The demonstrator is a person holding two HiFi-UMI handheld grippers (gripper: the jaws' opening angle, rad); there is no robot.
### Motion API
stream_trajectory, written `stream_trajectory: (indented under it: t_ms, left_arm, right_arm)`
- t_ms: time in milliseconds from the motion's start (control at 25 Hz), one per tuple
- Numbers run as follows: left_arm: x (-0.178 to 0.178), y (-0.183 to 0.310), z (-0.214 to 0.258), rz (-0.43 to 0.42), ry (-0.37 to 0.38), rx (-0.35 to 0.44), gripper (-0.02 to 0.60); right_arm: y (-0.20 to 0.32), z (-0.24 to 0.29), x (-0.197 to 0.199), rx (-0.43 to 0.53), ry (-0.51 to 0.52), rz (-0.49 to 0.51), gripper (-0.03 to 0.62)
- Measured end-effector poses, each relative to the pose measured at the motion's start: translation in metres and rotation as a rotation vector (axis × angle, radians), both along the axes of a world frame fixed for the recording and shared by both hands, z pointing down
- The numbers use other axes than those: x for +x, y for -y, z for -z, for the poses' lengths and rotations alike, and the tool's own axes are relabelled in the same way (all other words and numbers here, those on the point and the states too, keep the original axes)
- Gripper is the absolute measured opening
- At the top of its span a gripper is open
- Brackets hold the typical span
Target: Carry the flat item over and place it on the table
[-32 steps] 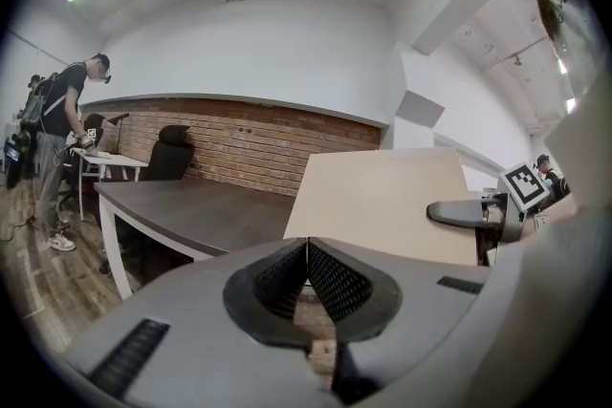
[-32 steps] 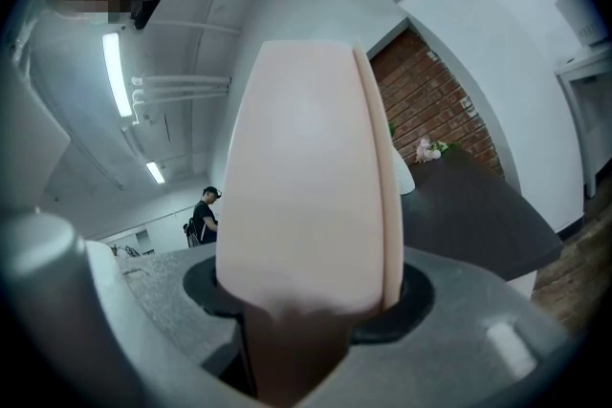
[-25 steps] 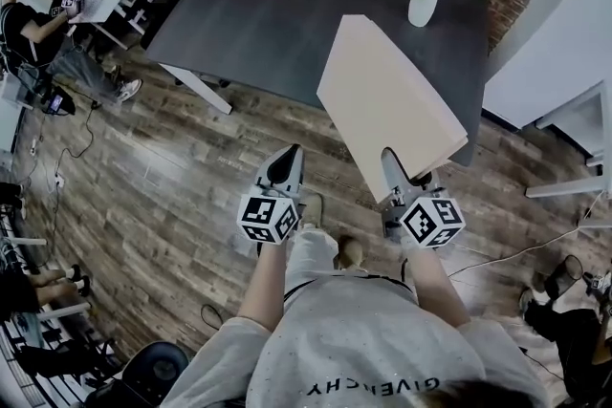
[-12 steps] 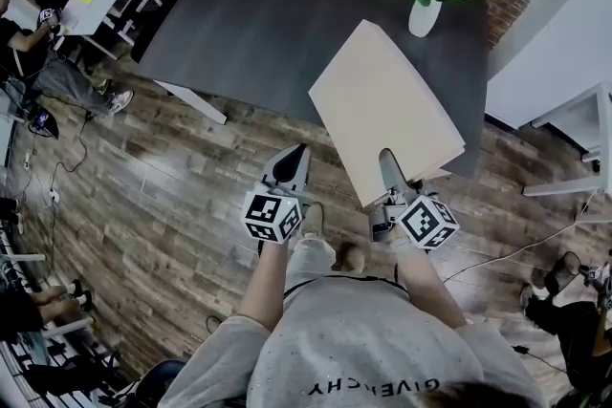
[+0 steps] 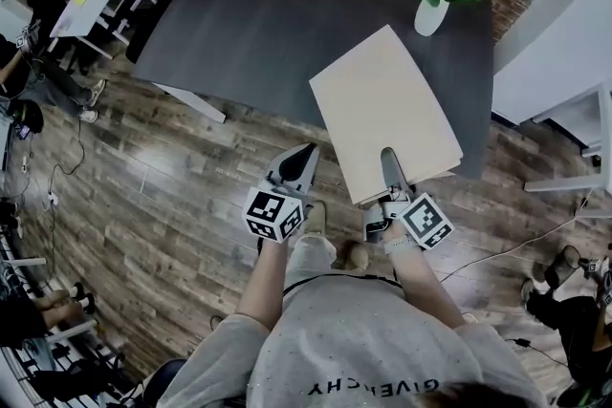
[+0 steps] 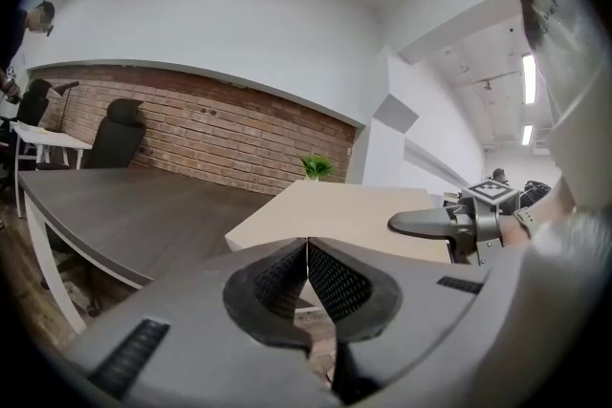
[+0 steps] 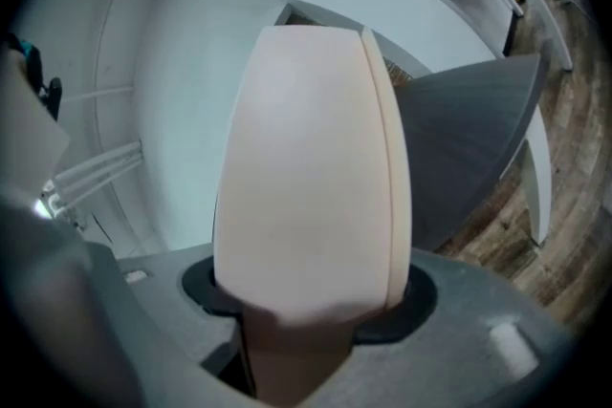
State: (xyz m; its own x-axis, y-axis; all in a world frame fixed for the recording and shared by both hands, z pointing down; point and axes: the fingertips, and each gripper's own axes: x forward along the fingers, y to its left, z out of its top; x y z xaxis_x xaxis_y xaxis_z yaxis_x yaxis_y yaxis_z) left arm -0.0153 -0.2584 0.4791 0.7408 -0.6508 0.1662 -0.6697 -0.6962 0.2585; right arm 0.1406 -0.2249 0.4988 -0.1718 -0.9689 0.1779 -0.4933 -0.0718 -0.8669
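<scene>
Left gripper (image 5: pixel 304 154), at the left of the head view, has its jaws pressed together with nothing between them, and it points toward the near edge of the dark grey table (image 5: pixel 258 14) from above the wooden floor (image 5: pixel 163 205). Just to its right, the flat beige board (image 5: pixel 387 110) lies roughly level, its far part over the table's near right portion and its near end jutting out past the table edge above the floor. At that near end the right gripper (image 5: pixel 390 158) clamps the board, one jaw lying on its top face and the other beneath it. Beyond the board, near the table's far right corner, stands a green plant in a white vase (image 5: pixel 432 12).
</scene>
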Motion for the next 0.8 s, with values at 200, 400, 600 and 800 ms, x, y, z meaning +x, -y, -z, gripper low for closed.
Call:
stream_trajectory:
  t_ms: [200,400,600,800]
  left_arm:
    - [-0.008,0.003,-0.003,-0.007,-0.003,-0.01,-0.002]
    - [-0.019,0.005,-0.008,-0.008,-0.008,-0.023,-0.002]
    - [-0.032,0.001,-0.017,-0.022,0.007,-0.034,-0.002]
    - [-0.042,-0.006,-0.021,-0.032,0.0,-0.041,-0.002]
  right_arm:
    - [0.007,-0.016,-0.01,-0.054,0.14,-0.052,0.278]
    - [0.02,-0.029,-0.024,-0.073,0.252,-0.079,0.278]
    - [0.029,-0.042,-0.044,-0.073,0.315,-0.1,0.278]
    - [0.035,-0.053,-0.057,-0.091,0.364,-0.121,0.281]
